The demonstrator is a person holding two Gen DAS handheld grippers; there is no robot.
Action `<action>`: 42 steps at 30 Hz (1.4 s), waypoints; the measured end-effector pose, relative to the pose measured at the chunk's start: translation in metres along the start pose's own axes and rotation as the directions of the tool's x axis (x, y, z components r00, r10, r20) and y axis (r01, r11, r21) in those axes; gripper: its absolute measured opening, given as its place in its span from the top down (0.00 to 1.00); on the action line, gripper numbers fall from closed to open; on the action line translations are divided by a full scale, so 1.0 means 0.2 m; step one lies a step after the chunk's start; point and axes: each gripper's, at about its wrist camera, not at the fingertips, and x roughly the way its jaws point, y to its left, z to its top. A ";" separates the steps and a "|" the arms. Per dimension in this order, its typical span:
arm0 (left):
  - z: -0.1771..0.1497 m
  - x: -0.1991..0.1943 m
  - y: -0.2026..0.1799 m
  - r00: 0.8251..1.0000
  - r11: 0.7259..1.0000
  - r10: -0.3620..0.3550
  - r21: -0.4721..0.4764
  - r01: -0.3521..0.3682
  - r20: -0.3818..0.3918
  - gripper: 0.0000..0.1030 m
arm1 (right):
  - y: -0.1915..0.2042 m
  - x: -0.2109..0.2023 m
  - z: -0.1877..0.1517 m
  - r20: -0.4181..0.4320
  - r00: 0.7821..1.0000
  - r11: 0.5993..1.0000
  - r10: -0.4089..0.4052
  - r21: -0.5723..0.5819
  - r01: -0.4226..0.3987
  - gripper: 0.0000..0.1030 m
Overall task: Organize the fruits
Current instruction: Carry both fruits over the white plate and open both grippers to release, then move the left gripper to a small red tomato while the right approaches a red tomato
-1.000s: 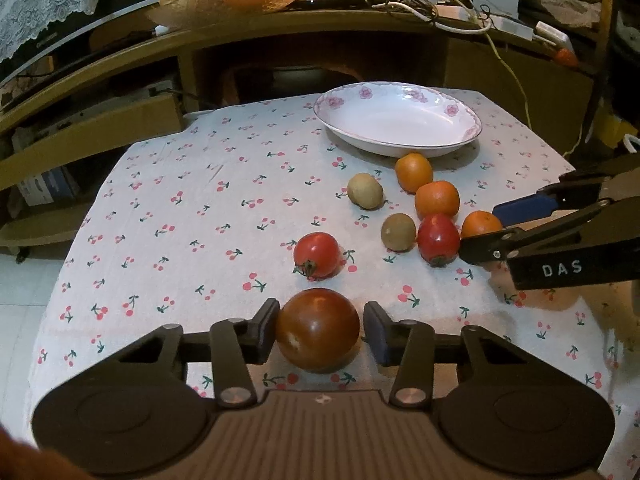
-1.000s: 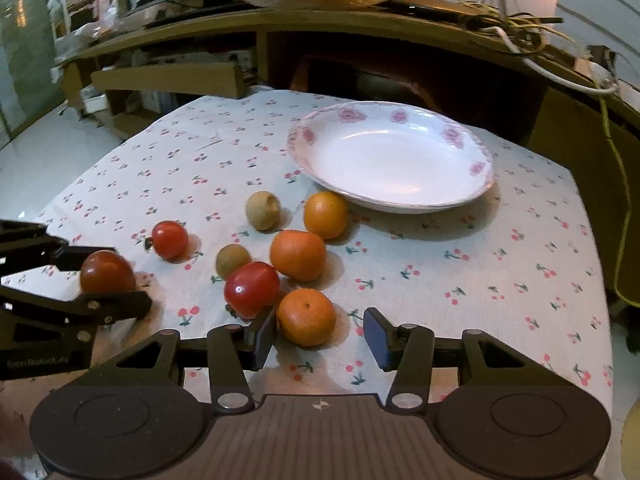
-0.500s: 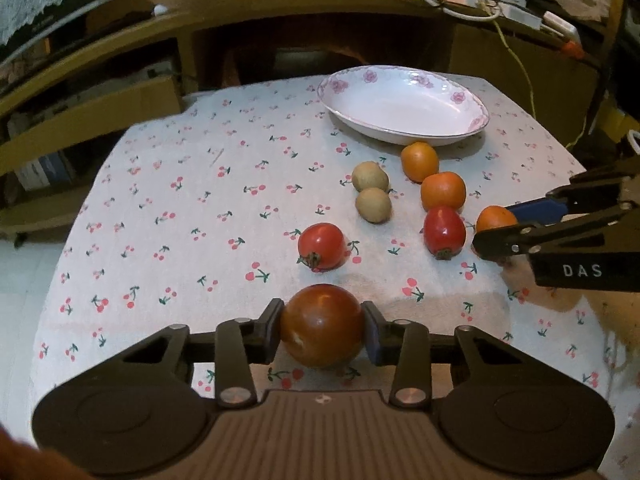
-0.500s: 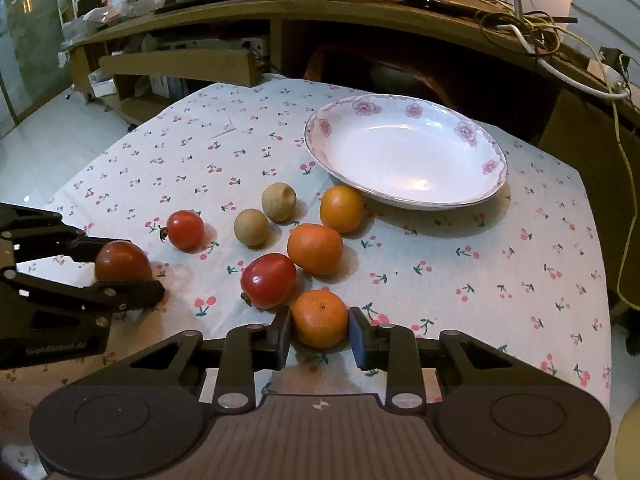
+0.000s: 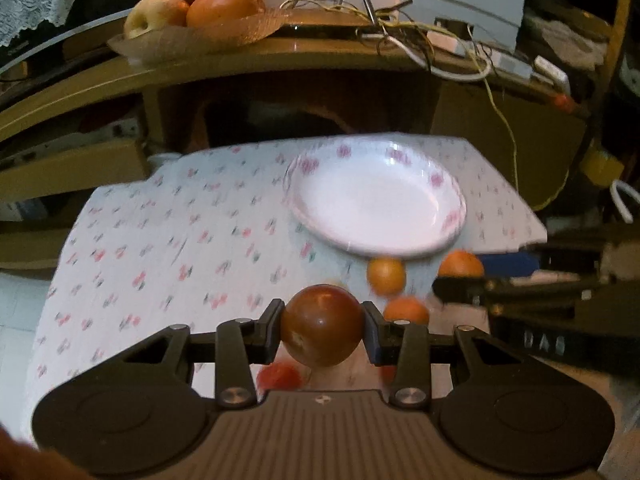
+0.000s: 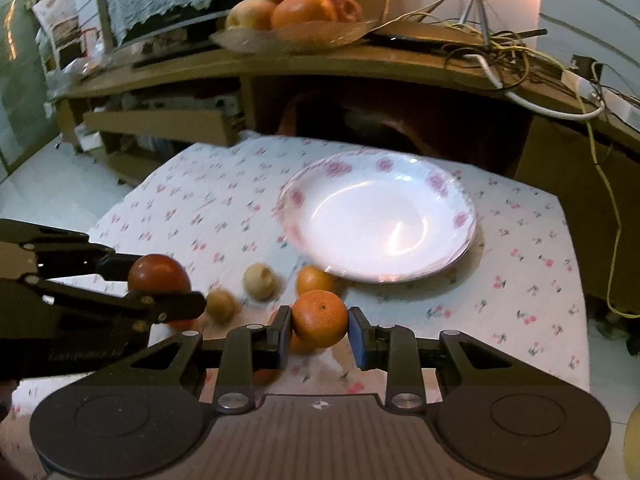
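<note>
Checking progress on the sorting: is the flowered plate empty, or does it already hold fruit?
Empty. The plate shows only bare white glaze in both wrist views; the dark tomato and tangerine are in the jaws.

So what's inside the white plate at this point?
Nothing: the white plate shows only a bare glossy bowl with pink flowers round the rim. The dark tomato and the orange are each held in a claw, short of it. Nothing covers its inside.
</note>
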 end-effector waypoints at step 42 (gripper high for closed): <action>0.25 0.21 -0.03 0.998 0.998 -0.054 0.022 0.053 0.045 0.46 | -0.21 0.13 0.11 0.045 0.997 0.993 -0.068 0.096 0.064 0.58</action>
